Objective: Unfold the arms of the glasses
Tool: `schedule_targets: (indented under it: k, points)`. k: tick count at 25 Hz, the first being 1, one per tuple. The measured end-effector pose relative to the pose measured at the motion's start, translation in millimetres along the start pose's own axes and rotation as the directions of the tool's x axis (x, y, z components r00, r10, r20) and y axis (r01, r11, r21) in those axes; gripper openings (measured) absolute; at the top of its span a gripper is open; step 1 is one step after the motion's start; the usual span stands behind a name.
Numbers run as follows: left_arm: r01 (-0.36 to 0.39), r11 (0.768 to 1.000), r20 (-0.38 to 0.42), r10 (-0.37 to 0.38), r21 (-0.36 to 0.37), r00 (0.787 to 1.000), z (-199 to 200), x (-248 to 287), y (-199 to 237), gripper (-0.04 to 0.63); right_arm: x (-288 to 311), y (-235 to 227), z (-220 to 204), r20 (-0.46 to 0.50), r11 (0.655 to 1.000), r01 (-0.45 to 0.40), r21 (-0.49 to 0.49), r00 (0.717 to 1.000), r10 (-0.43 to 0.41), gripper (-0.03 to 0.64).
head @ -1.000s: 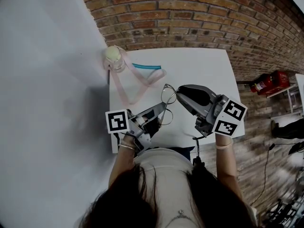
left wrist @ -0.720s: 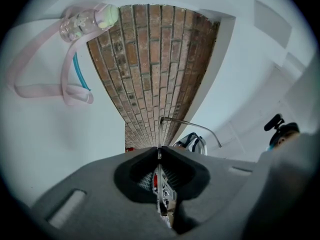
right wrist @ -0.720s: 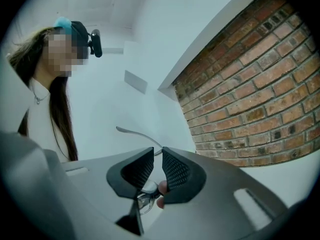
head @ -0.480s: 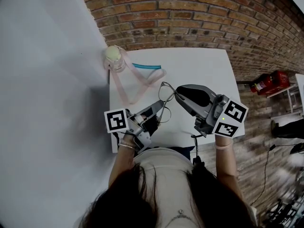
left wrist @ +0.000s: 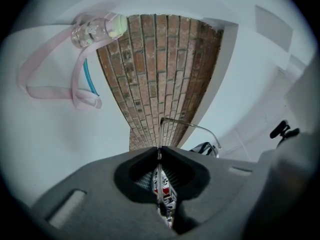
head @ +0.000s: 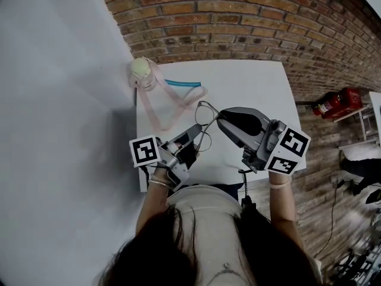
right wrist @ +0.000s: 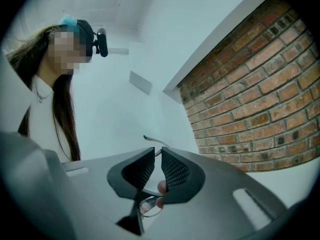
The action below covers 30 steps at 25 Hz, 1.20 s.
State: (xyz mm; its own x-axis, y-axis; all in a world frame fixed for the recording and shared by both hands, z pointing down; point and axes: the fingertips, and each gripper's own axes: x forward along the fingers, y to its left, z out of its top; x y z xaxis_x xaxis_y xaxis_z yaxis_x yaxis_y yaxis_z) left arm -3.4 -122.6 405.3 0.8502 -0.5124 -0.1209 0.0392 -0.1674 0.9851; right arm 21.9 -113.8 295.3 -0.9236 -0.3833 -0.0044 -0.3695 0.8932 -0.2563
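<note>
Thin wire-framed glasses point(head: 203, 123) hang above the white table point(head: 250, 82), between my two grippers. My left gripper point(head: 198, 132) comes from the lower left and is shut on one wire arm. In the left gripper view that arm point(left wrist: 190, 127) runs out of the closed jaws point(left wrist: 160, 151) and bends right. My right gripper point(head: 220, 119) comes from the right. In the right gripper view its ribbed pads point(right wrist: 175, 171) stand almost together point(right wrist: 157, 154), with a lens rim and nose pads point(right wrist: 150, 205) of the glasses held low between them.
A small clear bottle point(head: 143, 74) with a long pink strap point(head: 166, 109) stands at the table's far left corner, a blue tube point(head: 183, 83) beside it. A brick wall point(head: 238, 22) runs behind the table. A red extinguisher point(head: 336, 103) lies on the floor at right.
Both grippers and the glasses have shifted slightly to the left and away from me. The grips look the same.
</note>
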Motion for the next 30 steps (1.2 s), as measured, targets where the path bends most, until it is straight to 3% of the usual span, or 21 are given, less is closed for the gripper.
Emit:
schedule_targets:
  k: [30]
  points:
    - [-0.058, 0.997, 0.130, 0.064, -0.049, 0.990, 22.1, -12.3, 17.2, 0.026, 6.9, 26.5, 5.6, -0.011, 0.995, -0.086, -0.044, 0.996, 0.086, 0.035]
